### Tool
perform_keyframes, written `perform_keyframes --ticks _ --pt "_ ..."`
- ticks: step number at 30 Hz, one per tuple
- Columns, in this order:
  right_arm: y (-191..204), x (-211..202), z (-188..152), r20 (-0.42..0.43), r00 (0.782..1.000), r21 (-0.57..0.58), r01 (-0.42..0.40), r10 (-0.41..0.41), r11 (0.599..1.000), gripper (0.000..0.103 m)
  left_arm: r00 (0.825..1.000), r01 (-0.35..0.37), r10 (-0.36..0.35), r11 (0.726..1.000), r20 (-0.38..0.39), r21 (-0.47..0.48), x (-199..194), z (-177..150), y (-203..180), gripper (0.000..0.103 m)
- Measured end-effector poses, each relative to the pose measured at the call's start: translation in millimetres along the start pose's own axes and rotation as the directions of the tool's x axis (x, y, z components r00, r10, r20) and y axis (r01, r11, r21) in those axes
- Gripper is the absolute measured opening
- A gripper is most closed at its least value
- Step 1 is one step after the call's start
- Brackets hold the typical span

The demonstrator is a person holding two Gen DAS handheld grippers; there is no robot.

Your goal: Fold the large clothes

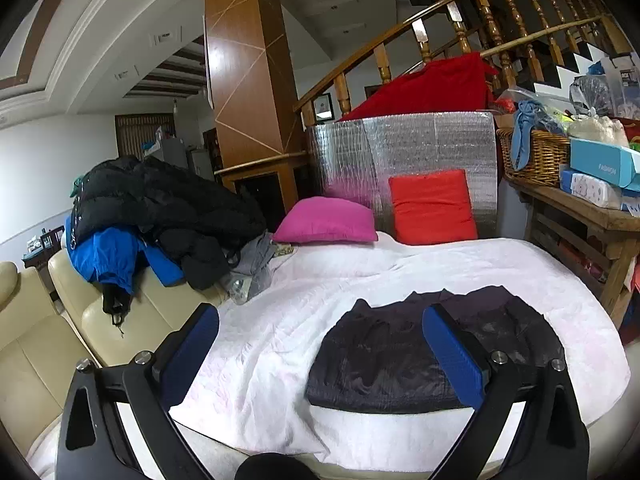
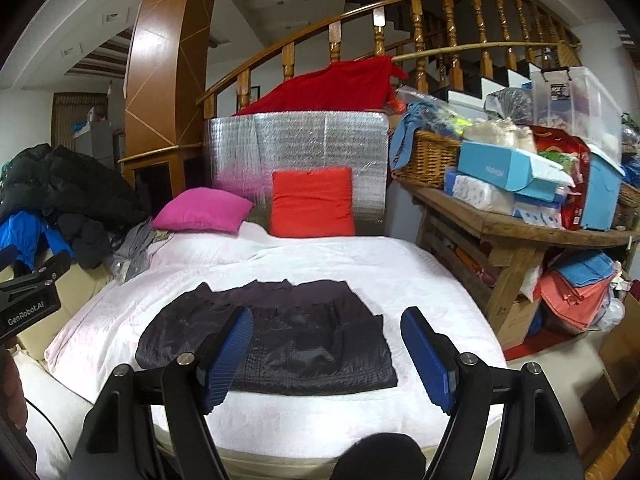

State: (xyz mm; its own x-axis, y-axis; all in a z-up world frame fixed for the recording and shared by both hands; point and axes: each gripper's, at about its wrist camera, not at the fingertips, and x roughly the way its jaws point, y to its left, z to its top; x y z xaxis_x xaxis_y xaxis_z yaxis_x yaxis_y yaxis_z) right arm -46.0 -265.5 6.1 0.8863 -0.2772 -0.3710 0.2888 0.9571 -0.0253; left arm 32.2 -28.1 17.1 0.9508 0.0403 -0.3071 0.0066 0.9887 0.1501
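Observation:
A dark quilted jacket [image 1: 384,356] lies folded into a flat rectangle on the white bedspread [image 1: 280,300]; it also shows in the right wrist view [image 2: 312,340]. My left gripper [image 1: 320,328] is open and empty, held above the bed, its right finger over the jacket's middle. My right gripper [image 2: 326,328] is open and empty, held above the jacket's near edge. The left gripper's body [image 2: 28,292] shows at the left edge of the right wrist view.
A heap of dark and blue coats [image 1: 152,216] lies on the cream sofa [image 1: 80,320] at left. A pink pillow [image 1: 328,220] and a red pillow [image 1: 432,208] lean on a silver foil panel [image 1: 400,148]. A cluttered wooden table [image 2: 520,232] stands at right.

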Motion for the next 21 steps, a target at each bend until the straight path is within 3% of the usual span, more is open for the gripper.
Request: perform_keyframes --ticks 21 --pt "7 -34 16 0.043 0.998 0.013 -0.053 0.053 0.998 0.080 0.991 -0.059 0.065 0.997 0.113 -0.050 -57 24 25 0.103"
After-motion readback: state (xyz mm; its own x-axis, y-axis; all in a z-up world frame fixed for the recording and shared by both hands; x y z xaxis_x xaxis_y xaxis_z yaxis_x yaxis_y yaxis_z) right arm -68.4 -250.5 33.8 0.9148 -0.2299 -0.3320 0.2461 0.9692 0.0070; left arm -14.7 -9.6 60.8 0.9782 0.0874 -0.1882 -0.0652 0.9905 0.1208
